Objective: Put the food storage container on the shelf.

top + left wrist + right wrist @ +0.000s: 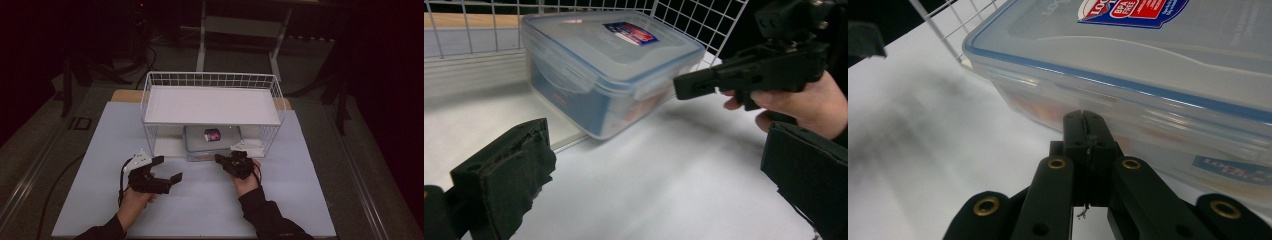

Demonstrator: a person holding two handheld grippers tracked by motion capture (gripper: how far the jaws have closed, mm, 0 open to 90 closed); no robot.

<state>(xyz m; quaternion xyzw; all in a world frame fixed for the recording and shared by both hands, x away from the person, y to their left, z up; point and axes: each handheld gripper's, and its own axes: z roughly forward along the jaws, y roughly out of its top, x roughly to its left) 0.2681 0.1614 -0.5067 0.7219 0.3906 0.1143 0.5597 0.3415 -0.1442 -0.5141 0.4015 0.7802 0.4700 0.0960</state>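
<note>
High view: box (212, 141) under rack (210, 105).

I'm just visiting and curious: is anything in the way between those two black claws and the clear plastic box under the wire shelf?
Nothing visible. The right gripper, jaws shut, has its tip at the box, at the side wall below the lid. The left gripper, jaws open, faces the box across bare white tabletop. The wire rack is open in front.

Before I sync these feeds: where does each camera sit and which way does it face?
High view: above the table, looking forward and down; wire shelf, both forearms.
Left gripper view: rides the open left tool; faces the plastic box and right tool.
Right gripper view: rides the shut right tool, nose at the box.
All share the box.
</note>
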